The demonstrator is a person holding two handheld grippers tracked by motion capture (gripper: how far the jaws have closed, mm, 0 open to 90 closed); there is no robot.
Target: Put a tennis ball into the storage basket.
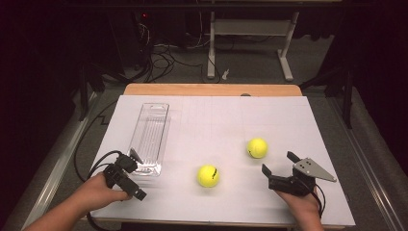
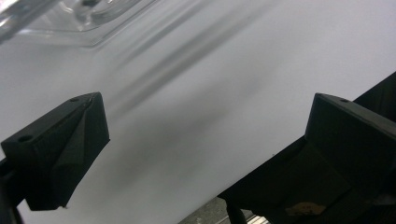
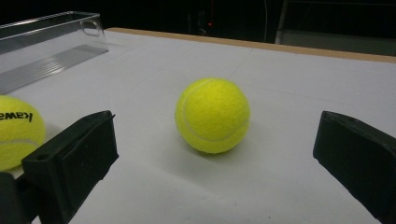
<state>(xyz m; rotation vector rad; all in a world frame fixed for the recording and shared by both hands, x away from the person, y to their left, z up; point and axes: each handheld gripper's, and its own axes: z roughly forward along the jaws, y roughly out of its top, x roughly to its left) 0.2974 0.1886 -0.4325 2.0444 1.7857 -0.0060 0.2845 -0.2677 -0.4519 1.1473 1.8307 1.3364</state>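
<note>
Two yellow tennis balls lie on the white table top [image 1: 211,120]. One ball [image 1: 257,147] rests just ahead and left of my right gripper [image 1: 278,162], which is open. In the right gripper view this ball [image 3: 213,115] sits centred ahead of the wide-apart jaws of the right gripper [image 3: 215,163], not touched. The other ball [image 1: 209,175], with black lettering, lies nearer the front, and shows again at the left edge [image 3: 16,130]. My left gripper [image 1: 137,174] is open beside the near end of a clear plastic tray [image 1: 150,139]. Its jaws [image 2: 205,126] hold nothing.
The clear tray [image 3: 46,42] is long, narrow and empty; its corner [image 2: 70,18] is close to the left gripper. A wooden edge [image 1: 211,89] borders the table's far side. Cables and a desk frame [image 1: 250,43] are on the floor beyond.
</note>
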